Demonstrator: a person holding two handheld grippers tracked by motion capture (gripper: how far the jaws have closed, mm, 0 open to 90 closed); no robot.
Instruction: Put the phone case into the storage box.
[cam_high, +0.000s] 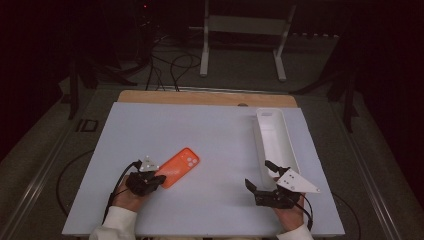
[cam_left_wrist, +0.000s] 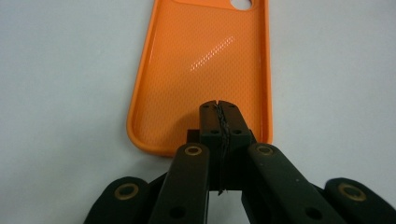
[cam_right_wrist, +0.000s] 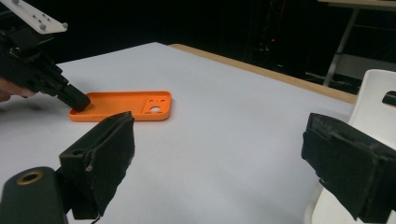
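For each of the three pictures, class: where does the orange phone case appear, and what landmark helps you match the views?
High view: orange phone case lies left of centre on the white table.
Left gripper view: upper centre, hollow side up, beyond the shut left gripper.
Right gripper view: left of centre.
Shared landmark: the left gripper's tip at the case's end.

Orange phone case (cam_left_wrist: 201, 70), white tray (cam_high: 276, 137), black tools.

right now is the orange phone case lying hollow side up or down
Hollow side up: the orange phone case shows its raised rim and textured inside, lying flat on the white table.
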